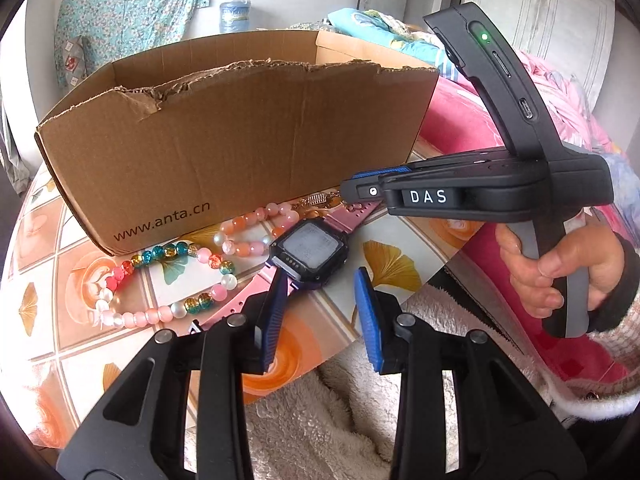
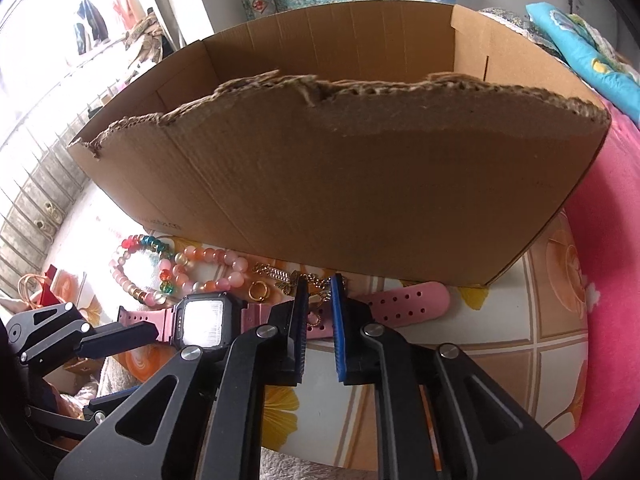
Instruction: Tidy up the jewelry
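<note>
You're working in bright daylight from the window point(image 2: 48, 40), blown out to white in the right wrist view. The watch point(image 2: 205, 322) face glares there. The box point(image 2: 360, 184) front sits in soft shade. Both fisheye views bend hard toward dark corners; focus stays sharp.

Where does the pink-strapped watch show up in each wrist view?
Left wrist: watch sits centre, just beyond the left gripper.
Right wrist: watch sits lower left, left of the right gripper.
Shared landmark: cardboard box directly behind it.
</note>
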